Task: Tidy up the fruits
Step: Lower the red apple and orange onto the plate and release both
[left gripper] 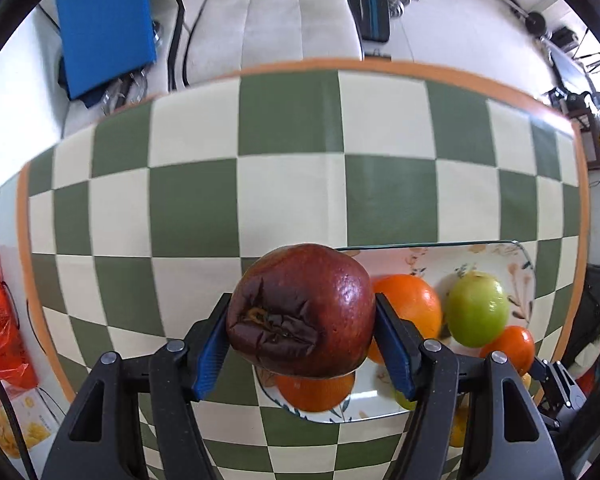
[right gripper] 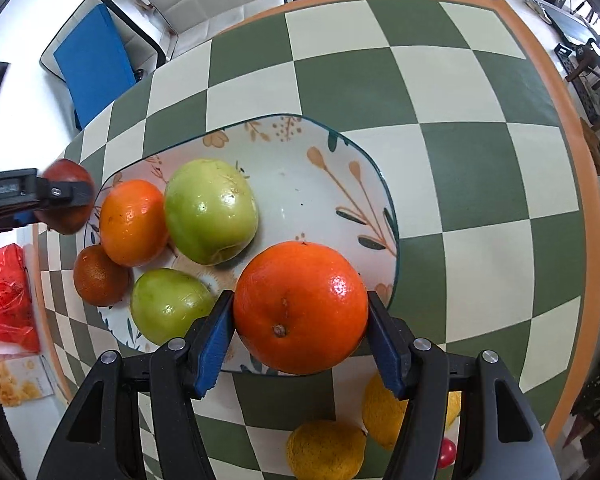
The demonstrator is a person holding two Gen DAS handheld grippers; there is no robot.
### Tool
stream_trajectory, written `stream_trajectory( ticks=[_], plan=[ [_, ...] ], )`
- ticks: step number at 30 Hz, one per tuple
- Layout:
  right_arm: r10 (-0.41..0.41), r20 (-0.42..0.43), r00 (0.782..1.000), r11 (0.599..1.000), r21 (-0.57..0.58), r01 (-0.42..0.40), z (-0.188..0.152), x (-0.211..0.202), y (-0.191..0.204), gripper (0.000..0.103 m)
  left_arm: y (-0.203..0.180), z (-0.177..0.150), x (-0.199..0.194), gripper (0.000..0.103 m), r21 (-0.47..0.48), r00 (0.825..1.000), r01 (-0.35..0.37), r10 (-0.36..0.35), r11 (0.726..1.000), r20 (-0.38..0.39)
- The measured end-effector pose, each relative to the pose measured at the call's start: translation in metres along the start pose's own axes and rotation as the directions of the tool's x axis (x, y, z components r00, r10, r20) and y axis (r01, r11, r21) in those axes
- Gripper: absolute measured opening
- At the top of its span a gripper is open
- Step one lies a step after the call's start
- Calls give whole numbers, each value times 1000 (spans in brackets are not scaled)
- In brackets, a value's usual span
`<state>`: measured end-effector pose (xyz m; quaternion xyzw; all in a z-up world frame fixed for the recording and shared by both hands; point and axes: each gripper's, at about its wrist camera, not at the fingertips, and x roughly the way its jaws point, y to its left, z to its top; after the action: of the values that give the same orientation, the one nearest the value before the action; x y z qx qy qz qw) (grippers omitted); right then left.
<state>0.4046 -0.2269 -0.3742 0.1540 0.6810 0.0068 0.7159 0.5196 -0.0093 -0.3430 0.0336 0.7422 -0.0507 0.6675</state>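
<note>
- The large orange (right gripper: 300,307) was clamped between the blue pads of the right tongs (right gripper: 300,340), held above the near rim of the floral plate (right gripper: 320,184), over the spot where plate met table.
- The dark red fruit (left gripper: 300,311), wrinkled and sunken on one face, was gripped in the left tongs (left gripper: 300,344); in the right wrist view it hung just off the plate's left edge (right gripper: 66,196).
- On the plate lay a big green fruit (right gripper: 210,211), a smaller green fruit (right gripper: 168,304) and a smaller orange (right gripper: 133,222); a brownish fruit (right gripper: 100,275) sat at the left rim, though whether on it or just beside it could not be told.
- The plate's right half was bare.
- The step in hand looked like delivery: both tongs carried fruit toward the plate, and neither piece was yet set down.
- The next move probably called for lowering the orange onto the bare part before opening the tongs, since a round fruit let go near the rim could roll off.
- The red fruit looked soft, so its grip needed to be gentle.
- Two yellow fruits (right gripper: 326,450) and a small red one (right gripper: 446,452) waited on the checkered table (right gripper: 480,168), near the right tongs, likely to be gathered later.
</note>
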Motion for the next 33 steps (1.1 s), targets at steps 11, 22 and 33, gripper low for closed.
stream_trajectory(
  ticks=[11,22,33],
  plan=[
    [11,-3,1000,1000,-5,-11,10,-10,8,85,-2,-6,-11,90,-38,999,23,-21,999,43],
    [-91,76,993,992,-76,97,-16,-53,21,96,1,-69,-40,90,-84,984,-32,47,996,171],
    [-116,184,976,982,-123,140,-64,-109,33,96,-12,-152,-73,90,-77,958,-21,42,997,283]
  ],
)
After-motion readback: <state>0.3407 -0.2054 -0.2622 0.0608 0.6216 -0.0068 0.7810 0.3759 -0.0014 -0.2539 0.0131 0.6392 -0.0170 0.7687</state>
